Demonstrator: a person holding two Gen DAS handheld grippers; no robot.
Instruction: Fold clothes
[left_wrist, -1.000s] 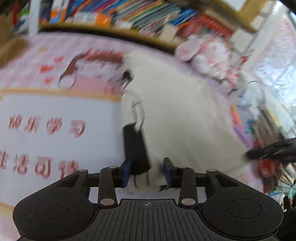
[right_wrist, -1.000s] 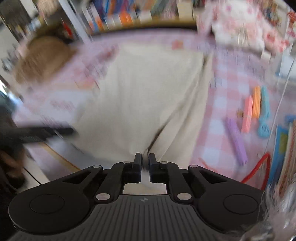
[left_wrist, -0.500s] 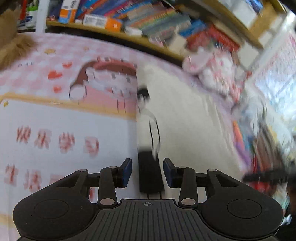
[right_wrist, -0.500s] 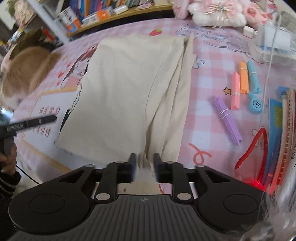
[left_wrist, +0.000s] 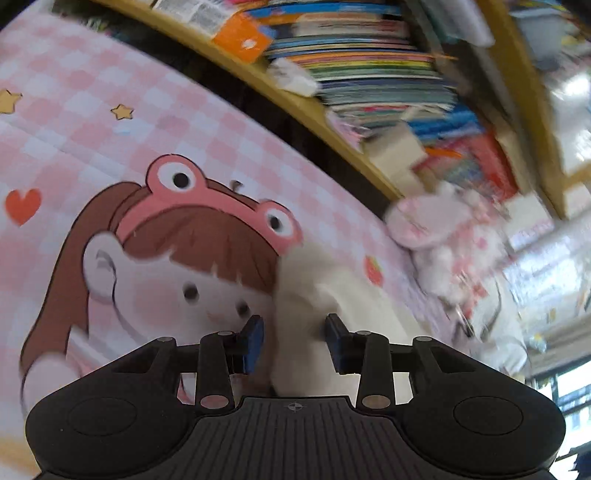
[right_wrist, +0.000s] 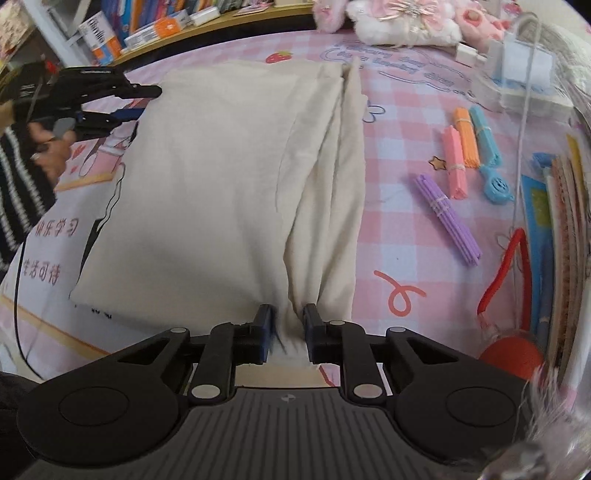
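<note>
A cream garment (right_wrist: 207, 177) lies folded on the pink checked mat (right_wrist: 406, 229), with a narrower folded strip (right_wrist: 332, 184) along its right side. My right gripper (right_wrist: 288, 332) is open at the near hem, and the bunched end of that strip sits loosely between its fingers. My left gripper (right_wrist: 142, 101) is held by a hand with a striped sleeve at the garment's far left corner. In the left wrist view the left gripper (left_wrist: 295, 339) is open, with the cream corner (left_wrist: 314, 295) between its blue pads, low over the cartoon print.
Bundles of purple (right_wrist: 448, 218), pink (right_wrist: 456, 162), orange (right_wrist: 466, 136) and blue (right_wrist: 485, 136) sticks lie right of the garment. A red cord (right_wrist: 506, 266) and stacked books line the right edge. Plush toys (right_wrist: 399, 14) and a bookshelf (left_wrist: 351, 85) stand at the back.
My left gripper has travelled from the garment's near left corner up its left edge to the far corner. My right gripper has opened off the near hem and stays there.
</note>
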